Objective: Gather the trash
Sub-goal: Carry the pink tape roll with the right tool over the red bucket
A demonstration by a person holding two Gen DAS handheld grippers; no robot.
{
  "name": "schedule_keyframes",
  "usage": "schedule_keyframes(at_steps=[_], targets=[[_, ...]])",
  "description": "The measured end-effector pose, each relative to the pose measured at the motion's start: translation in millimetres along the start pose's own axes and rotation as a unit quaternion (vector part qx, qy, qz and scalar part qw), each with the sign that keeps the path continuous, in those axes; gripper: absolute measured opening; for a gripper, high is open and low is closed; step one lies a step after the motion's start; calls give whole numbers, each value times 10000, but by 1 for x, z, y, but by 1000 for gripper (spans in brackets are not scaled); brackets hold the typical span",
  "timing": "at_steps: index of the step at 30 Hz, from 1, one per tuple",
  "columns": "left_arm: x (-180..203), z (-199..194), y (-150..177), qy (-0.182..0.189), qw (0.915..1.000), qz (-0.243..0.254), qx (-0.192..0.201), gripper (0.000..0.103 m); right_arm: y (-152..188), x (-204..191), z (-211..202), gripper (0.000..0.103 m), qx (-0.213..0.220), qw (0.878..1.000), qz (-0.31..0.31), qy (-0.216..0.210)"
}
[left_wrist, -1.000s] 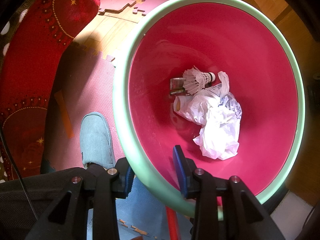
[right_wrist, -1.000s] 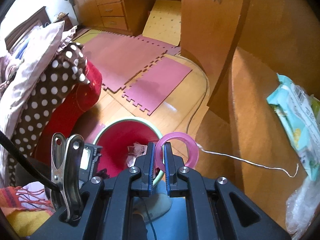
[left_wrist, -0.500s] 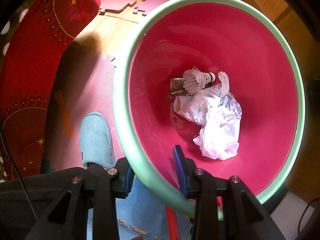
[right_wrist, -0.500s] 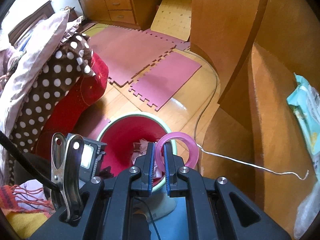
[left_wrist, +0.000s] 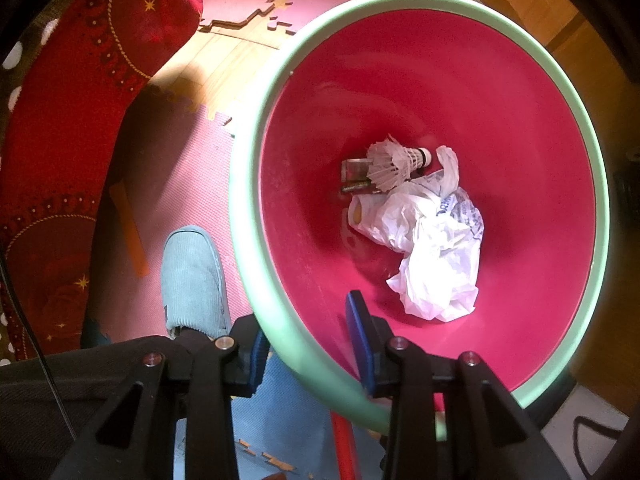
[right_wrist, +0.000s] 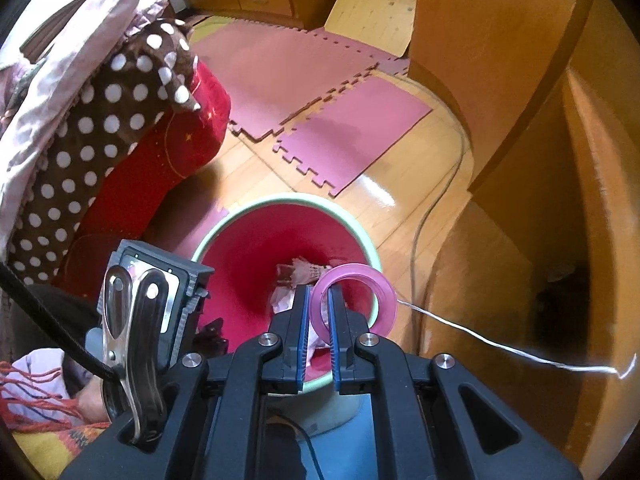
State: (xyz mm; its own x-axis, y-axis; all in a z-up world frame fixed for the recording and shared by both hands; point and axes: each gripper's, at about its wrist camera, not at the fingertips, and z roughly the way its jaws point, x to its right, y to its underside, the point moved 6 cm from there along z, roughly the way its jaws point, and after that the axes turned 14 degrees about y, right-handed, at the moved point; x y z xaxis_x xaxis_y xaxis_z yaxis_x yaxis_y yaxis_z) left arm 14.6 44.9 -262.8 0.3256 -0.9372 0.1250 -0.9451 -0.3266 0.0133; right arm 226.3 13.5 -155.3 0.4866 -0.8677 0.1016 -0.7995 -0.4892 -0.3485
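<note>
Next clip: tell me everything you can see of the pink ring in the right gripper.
The translucent pink plastic ring is a flat, smooth hoop with an open centre, like an empty tape core. It stands on edge, its left side pinched between the blue pads of the right gripper, the rest sticking out to the right. It hangs above the red bin with the pale green rim. Only the pads touch it.

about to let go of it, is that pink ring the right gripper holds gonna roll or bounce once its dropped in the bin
The pink ring looks like thin, rigid plastic, so probably light. Being round, it could roll on edge, but the crumpled white bag in the bin should cushion and stop it.
</note>
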Motion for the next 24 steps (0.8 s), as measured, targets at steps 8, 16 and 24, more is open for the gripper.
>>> schedule_keyframes(at_steps=[8,16,24], targets=[[0,0,0,-2,10000,-1,-9,37,4,-15,24,10,-196,9996,-80,-170],[0,-1,0,11,10000,-10,-10,37,7,-20,35,10,-273,9993,-151,-185],[0,-1,0,17,10000,-16,-10,37,12,-23,50,10,-386,9990,-177,-164]])
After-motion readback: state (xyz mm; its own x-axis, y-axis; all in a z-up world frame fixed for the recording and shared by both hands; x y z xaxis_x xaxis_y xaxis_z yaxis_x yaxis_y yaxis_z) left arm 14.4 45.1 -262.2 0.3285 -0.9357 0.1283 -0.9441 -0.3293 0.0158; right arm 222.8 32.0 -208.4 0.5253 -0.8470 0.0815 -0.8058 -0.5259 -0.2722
